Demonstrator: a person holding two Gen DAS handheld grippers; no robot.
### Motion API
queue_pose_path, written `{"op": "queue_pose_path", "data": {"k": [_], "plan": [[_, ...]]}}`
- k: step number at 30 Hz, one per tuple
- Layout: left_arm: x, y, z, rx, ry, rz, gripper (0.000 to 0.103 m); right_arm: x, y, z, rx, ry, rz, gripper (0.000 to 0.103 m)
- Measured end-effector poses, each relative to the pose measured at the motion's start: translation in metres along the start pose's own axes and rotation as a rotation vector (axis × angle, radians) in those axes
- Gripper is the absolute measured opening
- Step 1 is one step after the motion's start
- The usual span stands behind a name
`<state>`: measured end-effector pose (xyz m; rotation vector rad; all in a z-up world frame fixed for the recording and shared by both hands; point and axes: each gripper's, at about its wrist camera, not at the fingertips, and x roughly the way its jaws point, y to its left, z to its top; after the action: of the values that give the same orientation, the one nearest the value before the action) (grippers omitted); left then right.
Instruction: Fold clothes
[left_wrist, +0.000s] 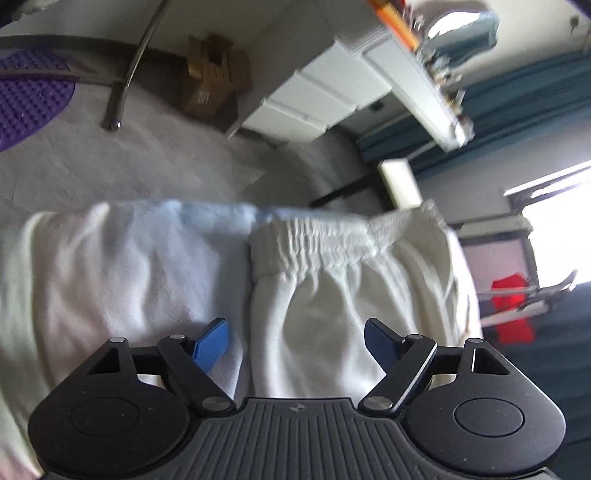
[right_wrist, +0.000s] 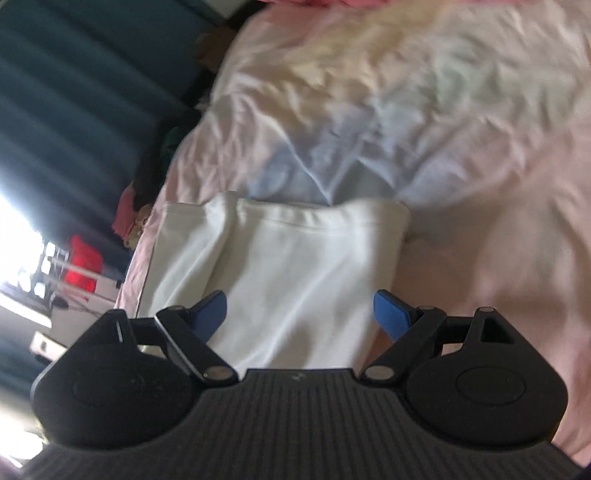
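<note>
White pants (left_wrist: 332, 295) with a gathered elastic waistband (left_wrist: 314, 240) lie folded on the bed, the waistband end toward the far side. My left gripper (left_wrist: 295, 343) is open just above the cloth, its blue fingertips (left_wrist: 212, 343) spread over the waist part and holding nothing. In the right wrist view the folded white pants (right_wrist: 288, 266) lie on the pale pink bedsheet (right_wrist: 498, 258). My right gripper (right_wrist: 299, 317) is open over the pants' near end and holds nothing.
A crumpled white and pale blue garment (right_wrist: 369, 129) lies on the bed beyond the pants. A white drawer unit (left_wrist: 325, 99), a cardboard box (left_wrist: 210, 81) and a purple mat (left_wrist: 29, 99) are on the floor side. A red cloth (left_wrist: 513, 306) hangs on a rack near teal curtains.
</note>
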<state>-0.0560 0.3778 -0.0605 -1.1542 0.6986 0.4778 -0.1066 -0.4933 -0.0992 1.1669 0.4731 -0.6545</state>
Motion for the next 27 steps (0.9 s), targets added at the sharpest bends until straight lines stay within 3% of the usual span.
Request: {"op": "queue_pose_path", "data": {"k": [7,11,15,18,19,20,22,25,27], "plan": [[0.025,-0.006,-0.004,-0.017,0.067,-0.026,0.085,0.012,-0.034,0.000,0.245,-0.008,-0.045,0.087],[0.026,-0.009,-0.005,-0.033,0.065,-0.125,0.077,0.021,-0.046,0.001,0.363,-0.040,-0.015,0.089],[0.024,-0.010,-0.004,-0.063,0.047,-0.261,0.075,0.032,-0.035,0.002,0.313,-0.040,0.001,0.089],[0.031,-0.007,-0.006,-0.088,0.063,-0.225,0.075,0.036,-0.026,0.003,0.270,-0.054,-0.002,0.069],[0.037,-0.004,-0.006,-0.105,0.082,-0.199,0.075,0.036,-0.025,0.004,0.260,-0.060,-0.008,0.057],[0.043,0.000,-0.006,-0.126,0.104,-0.182,0.071,0.037,-0.023,0.004,0.249,-0.066,-0.014,0.033],[0.051,0.005,-0.005,-0.156,0.132,-0.156,0.067,0.038,-0.024,0.005,0.249,-0.080,-0.032,0.009],[0.046,0.000,-0.003,-0.122,0.125,-0.148,0.067,0.031,-0.023,0.006,0.238,-0.122,-0.015,0.007],[0.044,-0.003,-0.004,-0.106,0.114,-0.126,0.054,0.025,-0.018,0.007,0.214,-0.154,0.004,0.007]]}}
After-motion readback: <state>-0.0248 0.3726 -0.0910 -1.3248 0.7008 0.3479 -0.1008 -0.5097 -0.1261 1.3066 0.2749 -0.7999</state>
